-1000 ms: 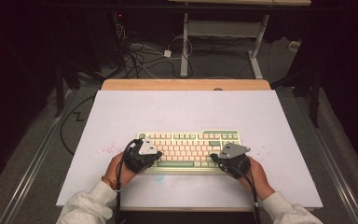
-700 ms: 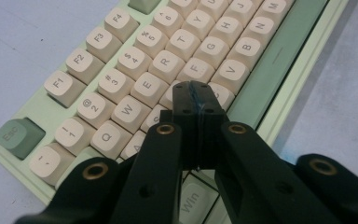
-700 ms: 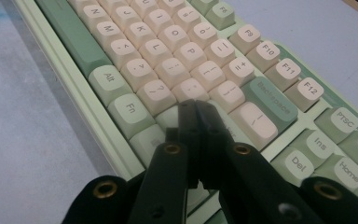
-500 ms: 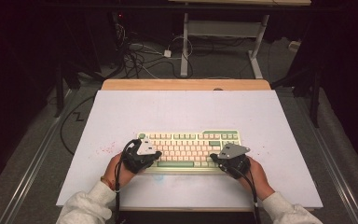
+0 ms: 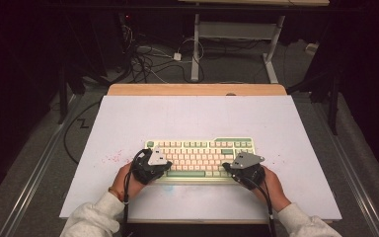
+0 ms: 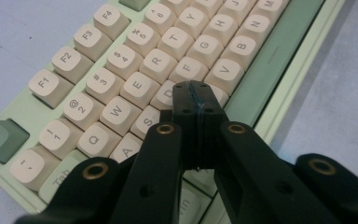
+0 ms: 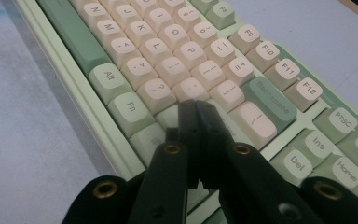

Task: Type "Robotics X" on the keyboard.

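Note:
A pale green keyboard (image 5: 200, 155) with cream keys lies on the white table top, near the front. My left gripper (image 5: 159, 164) hovers over its left end, jaws pressed together with nothing between them. In the left gripper view the shut tips (image 6: 196, 95) sit over the keyboard (image 6: 121, 84), around the D key. My right gripper (image 5: 236, 168) is over the keyboard's right end, also shut and empty. In the right gripper view its tips (image 7: 195, 109) hang above the keys left of Backspace on the keyboard (image 7: 168, 56). Whether either tip touches a key I cannot tell.
The white table top (image 5: 197, 118) has a wooden strip (image 5: 197, 89) along its far edge. Faint red specks (image 5: 112, 157) mark the surface left of the keyboard. Cables (image 5: 148, 54) and a desk frame (image 5: 237, 34) stand on the dark floor beyond.

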